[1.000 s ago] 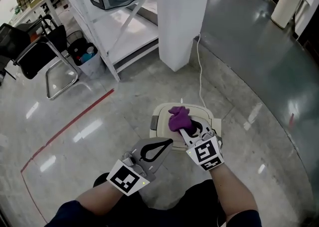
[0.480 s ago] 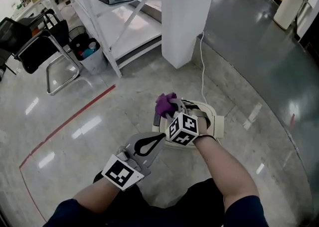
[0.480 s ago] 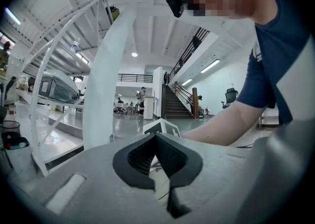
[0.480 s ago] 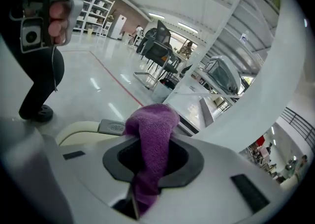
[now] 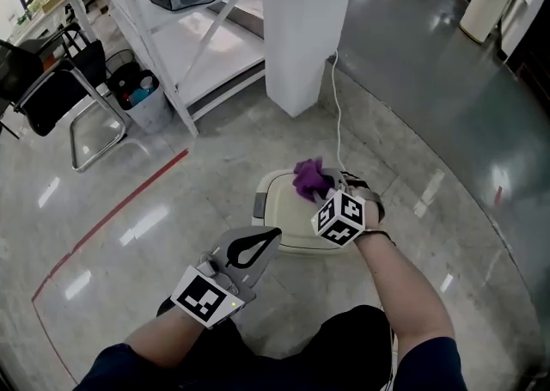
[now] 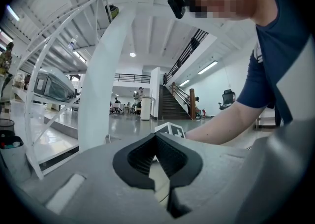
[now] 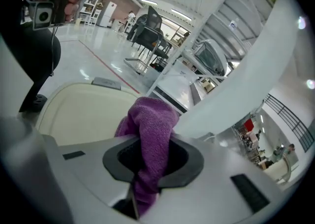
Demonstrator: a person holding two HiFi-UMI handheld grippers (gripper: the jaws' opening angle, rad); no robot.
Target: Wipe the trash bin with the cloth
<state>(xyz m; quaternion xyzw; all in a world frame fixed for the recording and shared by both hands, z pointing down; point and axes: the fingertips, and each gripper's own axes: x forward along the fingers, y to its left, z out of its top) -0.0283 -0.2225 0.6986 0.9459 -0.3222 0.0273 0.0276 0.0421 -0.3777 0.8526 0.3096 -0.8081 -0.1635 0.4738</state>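
A cream trash bin (image 5: pixel 279 209) with a flat lid stands on the floor in front of me. My right gripper (image 5: pixel 320 193) is shut on a purple cloth (image 5: pixel 308 177) and holds it against the lid's far right part. In the right gripper view the cloth (image 7: pixel 150 139) hangs through the jaws above the cream lid (image 7: pixel 83 112). My left gripper (image 5: pixel 255 249) hovers just before the bin's near edge, shut with nothing in it. In the left gripper view its jaws (image 6: pixel 158 161) meet, and the right gripper's marker cube (image 6: pixel 170 130) shows beyond.
A white pillar (image 5: pixel 305 28) rises behind the bin, with a white cable (image 5: pixel 337 114) running down past it. A white shelf rack (image 5: pixel 202 45) stands at the back left, beside a small bin of bottles (image 5: pixel 137 93) and a black chair (image 5: pixel 51 93). A red floor line (image 5: pixel 112 217) crosses left.
The right gripper has carried the cloth from the lid's left part to its far right part. The left gripper stayed near the bin's front edge.
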